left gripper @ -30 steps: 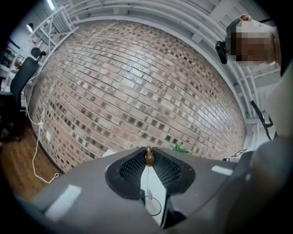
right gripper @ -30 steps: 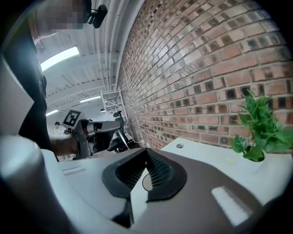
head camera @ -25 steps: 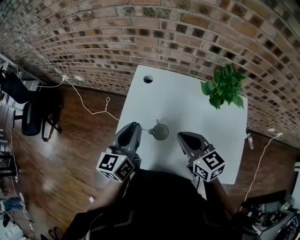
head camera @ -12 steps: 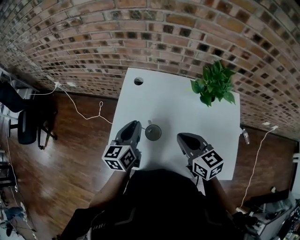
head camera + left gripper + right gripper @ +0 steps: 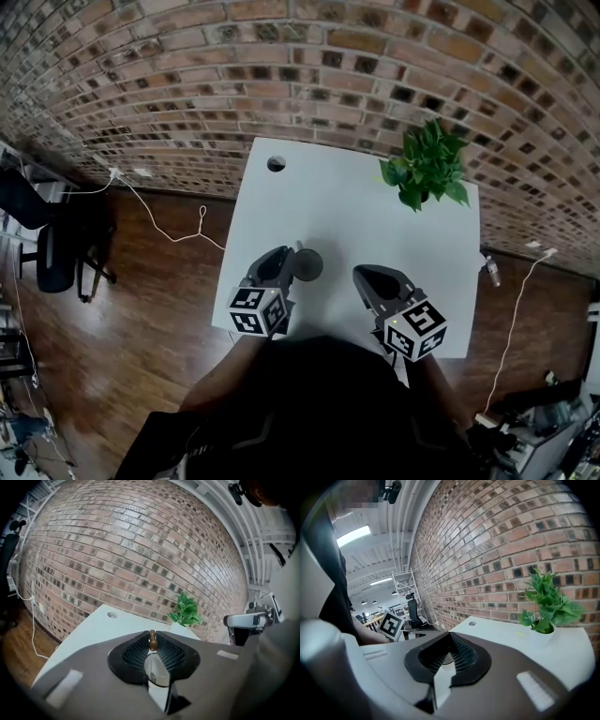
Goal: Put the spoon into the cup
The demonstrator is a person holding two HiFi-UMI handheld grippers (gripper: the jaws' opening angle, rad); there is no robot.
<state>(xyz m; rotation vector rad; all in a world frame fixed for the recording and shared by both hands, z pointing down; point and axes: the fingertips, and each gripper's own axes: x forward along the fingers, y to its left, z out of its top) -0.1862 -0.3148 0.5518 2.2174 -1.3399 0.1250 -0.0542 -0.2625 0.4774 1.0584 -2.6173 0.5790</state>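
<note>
left gripper (image 5: 281,260) clamped on spoon (image 5: 156,670), brown handle tip poking past jaws, just beside cup (image 5: 309,265). pickup done; spoon seemingly not yet in cup, insertion and release left. right gripper (image 5: 364,275) jaws together, empty.

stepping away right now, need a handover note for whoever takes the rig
Left claw: shut on the spoon, right beside the cup.
Right claw: shut, empty, over the near part of the white table.
Cup: upright on the table, between the claws, nearer the left one.
Done: spoon is in the grip.
Left: get the spoon into the cup, then let go.
</note>
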